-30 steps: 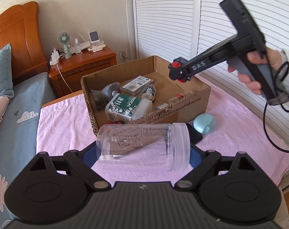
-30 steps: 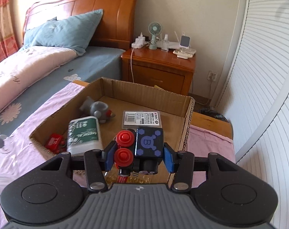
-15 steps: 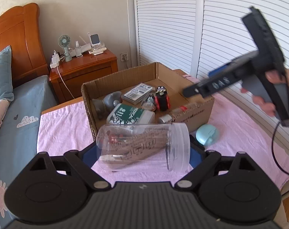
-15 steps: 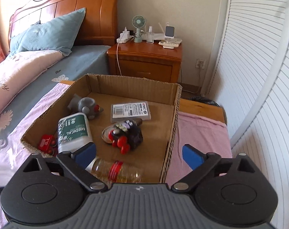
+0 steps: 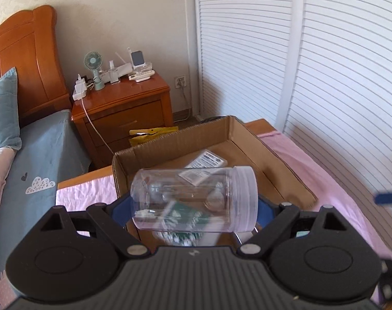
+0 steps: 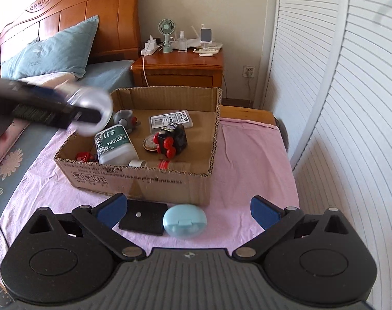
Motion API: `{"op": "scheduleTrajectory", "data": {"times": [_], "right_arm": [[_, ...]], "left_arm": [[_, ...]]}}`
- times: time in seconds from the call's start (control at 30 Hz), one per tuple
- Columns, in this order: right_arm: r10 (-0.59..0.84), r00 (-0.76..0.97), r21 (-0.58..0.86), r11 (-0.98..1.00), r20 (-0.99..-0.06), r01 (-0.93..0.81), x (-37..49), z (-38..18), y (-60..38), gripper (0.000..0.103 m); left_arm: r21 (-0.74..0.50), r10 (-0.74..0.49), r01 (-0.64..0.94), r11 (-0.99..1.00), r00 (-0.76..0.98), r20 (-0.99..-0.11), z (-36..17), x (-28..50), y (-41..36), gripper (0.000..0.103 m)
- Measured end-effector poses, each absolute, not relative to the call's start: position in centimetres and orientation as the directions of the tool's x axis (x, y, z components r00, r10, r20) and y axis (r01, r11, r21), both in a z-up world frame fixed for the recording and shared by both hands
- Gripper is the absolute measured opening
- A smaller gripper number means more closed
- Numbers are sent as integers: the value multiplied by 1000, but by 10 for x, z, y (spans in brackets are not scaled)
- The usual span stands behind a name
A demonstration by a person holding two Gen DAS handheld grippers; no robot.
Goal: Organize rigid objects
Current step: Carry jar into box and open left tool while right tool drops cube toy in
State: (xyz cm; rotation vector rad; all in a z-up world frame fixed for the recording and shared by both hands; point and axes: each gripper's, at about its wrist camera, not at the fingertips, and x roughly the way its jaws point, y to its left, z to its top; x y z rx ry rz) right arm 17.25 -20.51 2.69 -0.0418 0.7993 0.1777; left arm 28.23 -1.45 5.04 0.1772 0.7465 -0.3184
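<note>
My left gripper point(image 5: 193, 206) is shut on a clear plastic jar point(image 5: 193, 199) and holds it sideways above the cardboard box point(image 5: 250, 139). In the right wrist view the jar point(image 6: 92, 113) hangs blurred over the box's left corner. My right gripper point(image 6: 188, 211) is open and empty, low over the pink cloth in front of the box point(image 6: 144, 178). A light blue case point(image 6: 184, 221) and a flat black plate point(image 6: 143, 217) lie between its fingers. The box holds a black and red toy point(image 6: 171, 139), a green medical bottle point(image 6: 113, 144), a grey toy point(image 6: 126, 120) and a flat packet point(image 6: 171, 121).
The box stands on a pink cloth point(image 6: 247, 160) over a table beside a bed point(image 6: 20, 139). A wooden nightstand point(image 6: 180, 67) with a fan and small items stands behind. White slatted doors point(image 6: 338, 103) run along the right.
My right gripper let the black and red toy go into the box and pulled back, open. My left gripper carried the jar forward and up over the box.
</note>
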Motion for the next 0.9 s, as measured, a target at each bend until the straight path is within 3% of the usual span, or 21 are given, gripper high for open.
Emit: {"op": "scheduleTrajectory", "data": {"times": [0.43, 0.9], "right_arm": [[117, 703, 48, 992, -702, -118, 164, 22, -225, 103], [115, 694, 52, 992, -711, -111, 160, 16, -227, 103]], "left_arm": [[33, -64, 151, 988, 594, -802, -10, 407, -13, 91], [27, -76, 153, 988, 628, -775, 14, 373, -4, 94]]}}
